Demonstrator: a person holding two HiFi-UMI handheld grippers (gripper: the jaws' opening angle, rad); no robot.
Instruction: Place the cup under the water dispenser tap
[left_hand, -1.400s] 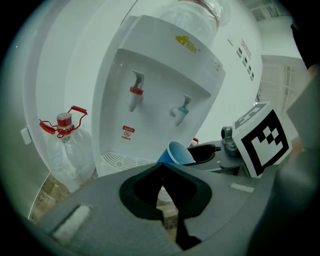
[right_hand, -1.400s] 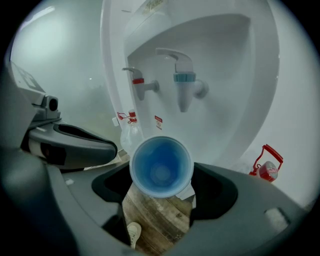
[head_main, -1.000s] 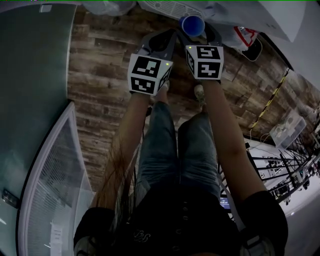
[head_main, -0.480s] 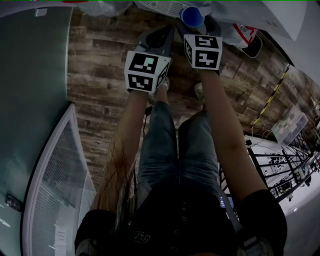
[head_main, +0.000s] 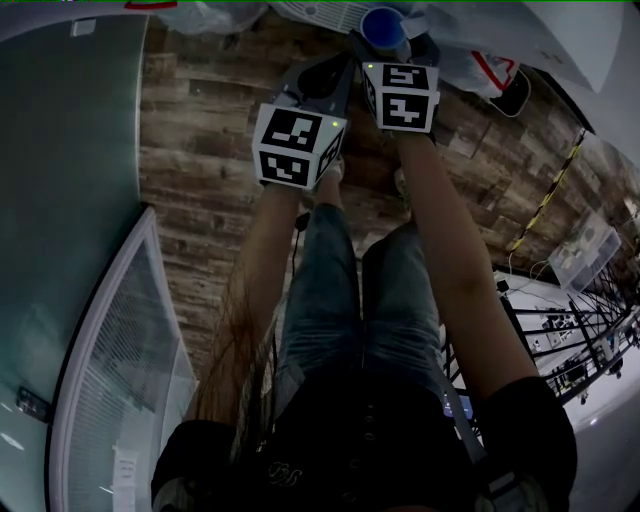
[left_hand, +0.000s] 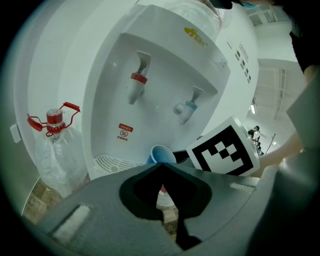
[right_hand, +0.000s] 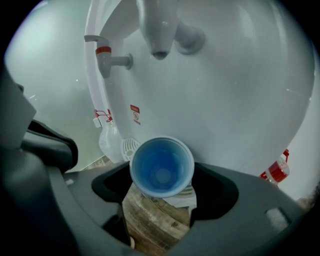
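A white water dispenser (left_hand: 165, 60) has a red tap (left_hand: 137, 82), a blue tap (left_hand: 186, 107) and a slotted drip tray (left_hand: 112, 162). My right gripper (right_hand: 161, 174) is shut on a blue cup (right_hand: 161, 167), whose open mouth faces the camera. The cup hangs a good way below a white tap spout (right_hand: 159, 30), with the red tap (right_hand: 107, 57) off to the left. In the head view the cup (head_main: 383, 25) is at the dispenser's foot. My left gripper (left_hand: 161, 167) is shut on nothing, just left of the right one, and sees the cup (left_hand: 161, 154).
A big clear water bottle with a red cap (left_hand: 52, 145) stands left of the dispenser, and another red-capped bottle (right_hand: 275, 172) stands to its right. Wooden floor (head_main: 200, 150) lies below, with a glass partition (head_main: 70, 200) at the left. The person's legs are under the grippers.
My right gripper has carried the blue cup a little farther forward, closer to the dispenser. The left gripper has stayed almost where it was.
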